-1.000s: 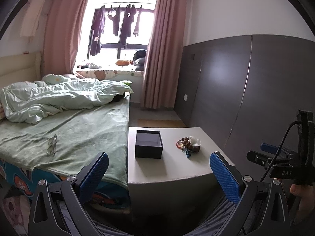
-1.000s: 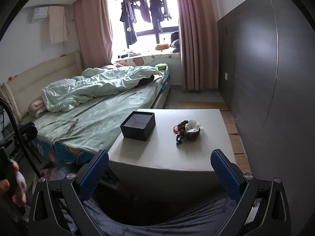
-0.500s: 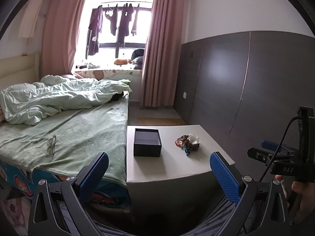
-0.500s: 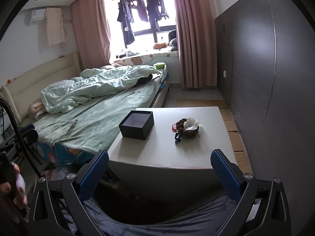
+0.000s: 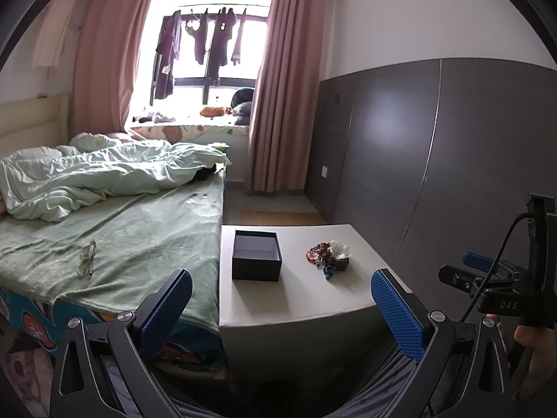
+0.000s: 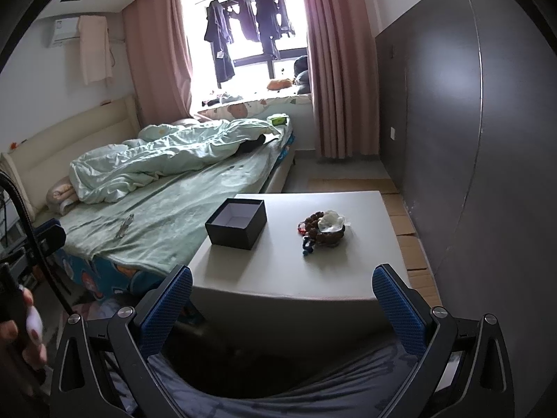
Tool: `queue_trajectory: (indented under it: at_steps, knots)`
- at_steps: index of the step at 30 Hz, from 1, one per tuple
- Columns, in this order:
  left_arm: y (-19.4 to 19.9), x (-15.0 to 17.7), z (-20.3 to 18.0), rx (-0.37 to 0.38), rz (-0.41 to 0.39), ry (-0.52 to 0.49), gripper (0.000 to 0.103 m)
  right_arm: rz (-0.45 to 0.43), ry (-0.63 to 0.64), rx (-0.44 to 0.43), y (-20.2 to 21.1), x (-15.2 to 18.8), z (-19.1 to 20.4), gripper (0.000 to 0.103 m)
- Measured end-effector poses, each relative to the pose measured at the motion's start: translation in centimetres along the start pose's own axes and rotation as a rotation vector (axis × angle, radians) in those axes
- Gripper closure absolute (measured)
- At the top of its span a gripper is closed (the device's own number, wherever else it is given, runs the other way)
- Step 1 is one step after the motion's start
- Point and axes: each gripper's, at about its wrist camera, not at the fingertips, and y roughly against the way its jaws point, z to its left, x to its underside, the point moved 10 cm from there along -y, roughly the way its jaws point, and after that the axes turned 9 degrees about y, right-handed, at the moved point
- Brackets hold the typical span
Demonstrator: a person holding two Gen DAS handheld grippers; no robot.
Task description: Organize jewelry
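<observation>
A small black open box (image 5: 257, 255) (image 6: 236, 223) with a pale inside stands on a low white table (image 5: 313, 299) (image 6: 296, 271). To its right lies a heap of jewelry (image 5: 328, 257) (image 6: 322, 228): brown and red bead strings, a blue bead strand and a clear white piece. My left gripper (image 5: 282, 299) is open and empty, held well short of the table's near edge. My right gripper (image 6: 282, 296) is likewise open and empty, also back from the table. At the right edge of the left wrist view, a hand holds the right gripper's body (image 5: 501, 289).
A bed (image 5: 115, 237) (image 6: 167, 209) with a green sheet and rumpled duvet touches the table's left side; a pair of glasses (image 5: 87, 261) lies on it. A dark panelled wall (image 5: 435, 160) runs along the right. Window and pink curtains (image 5: 282, 97) stand behind.
Both views have tilted up slightly and drifted; the table and box sit a little lower in frame. Both grippers stay open and nothing on the table has moved.
</observation>
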Motion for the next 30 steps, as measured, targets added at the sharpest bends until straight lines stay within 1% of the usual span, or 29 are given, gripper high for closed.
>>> queue_trajectory:
  at_steps: [16, 23, 27, 30]
  knots:
    - [-0.5, 0.0, -0.1, 0.002, 0.003, 0.005, 0.000, 0.003, 0.002, 0.005, -0.5, 0.3, -0.7, 0.000]
    - [-1.9, -0.3, -0.2, 0.011, 0.020, 0.007, 0.000, 0.012, -0.008, 0.000, -1.2, 0.4, -0.8, 0.000]
    - [-3.7, 0.0, -1.0, 0.029, 0.053, -0.004, 0.000, 0.026, -0.041, 0.021, -2.2, 0.5, -1.6, 0.000]
    - [-5.7, 0.4, -1.7, 0.035, 0.085, -0.022, 0.000, 0.035, -0.145, 0.043, -3.1, 0.9, -2.7, 0.000]
